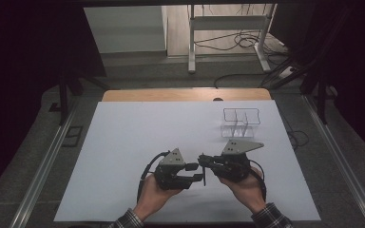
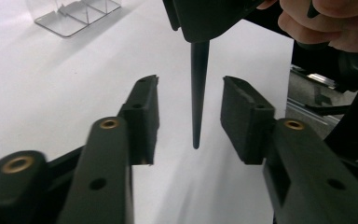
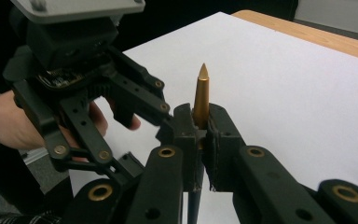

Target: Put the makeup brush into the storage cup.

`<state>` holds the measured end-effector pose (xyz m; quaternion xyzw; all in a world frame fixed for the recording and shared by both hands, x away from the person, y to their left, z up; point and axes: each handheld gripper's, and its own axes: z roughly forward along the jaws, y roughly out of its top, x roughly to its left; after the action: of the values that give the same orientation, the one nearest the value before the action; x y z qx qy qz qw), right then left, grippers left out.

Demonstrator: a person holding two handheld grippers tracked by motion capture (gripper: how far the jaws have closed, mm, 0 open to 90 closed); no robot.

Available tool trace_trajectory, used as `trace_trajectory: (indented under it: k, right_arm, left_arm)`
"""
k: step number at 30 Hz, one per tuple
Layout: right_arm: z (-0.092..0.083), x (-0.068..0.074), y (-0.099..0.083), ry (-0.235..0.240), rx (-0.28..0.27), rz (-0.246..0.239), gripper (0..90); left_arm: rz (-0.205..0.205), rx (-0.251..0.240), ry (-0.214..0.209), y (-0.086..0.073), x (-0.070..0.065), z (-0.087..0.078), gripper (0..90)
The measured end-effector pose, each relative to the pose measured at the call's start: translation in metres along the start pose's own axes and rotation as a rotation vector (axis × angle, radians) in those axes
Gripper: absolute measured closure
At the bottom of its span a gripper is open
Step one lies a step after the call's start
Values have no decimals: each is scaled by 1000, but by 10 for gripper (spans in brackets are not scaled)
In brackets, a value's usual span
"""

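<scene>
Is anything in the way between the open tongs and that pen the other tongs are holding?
Nothing visible is. The pen hangs in the gap of the left tongs, whose jaws stand apart on either side without touching it. The right tongs are shut on the pen, gold tip up.

black pen [image 3: 201, 95] w/ gold pointed tip, clamped in black right gripper [image 3: 200, 135]. black left gripper [image 2: 191, 116] just beside pen, brass-coloured rivets on its arms, grey plate on top. white table sheet [image 1: 138, 137] under pen; light wood table edge [image 1: 185, 94] beyond it. clear plastic organiser [image 1: 240, 122] w/ dark rim, farther back from pen. plaid sleeves [image 1: 272, 218], grey & dark check, below the grippers. grey floor, black cables around.
</scene>
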<state>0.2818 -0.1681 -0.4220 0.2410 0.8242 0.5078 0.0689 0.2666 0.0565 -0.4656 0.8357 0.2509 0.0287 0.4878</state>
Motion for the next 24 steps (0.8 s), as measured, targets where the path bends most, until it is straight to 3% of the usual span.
trace_trajectory:
  k: [16,24]
  right_arm:
    - [-4,-2,-3,-13,4,-13,837]
    - [-7,-4,-4,-17,2,-9,837]
  left_arm:
    - [23,23,100,-7,-2,-15,298]
    - [-9,21,116,-12,3,-27,200]
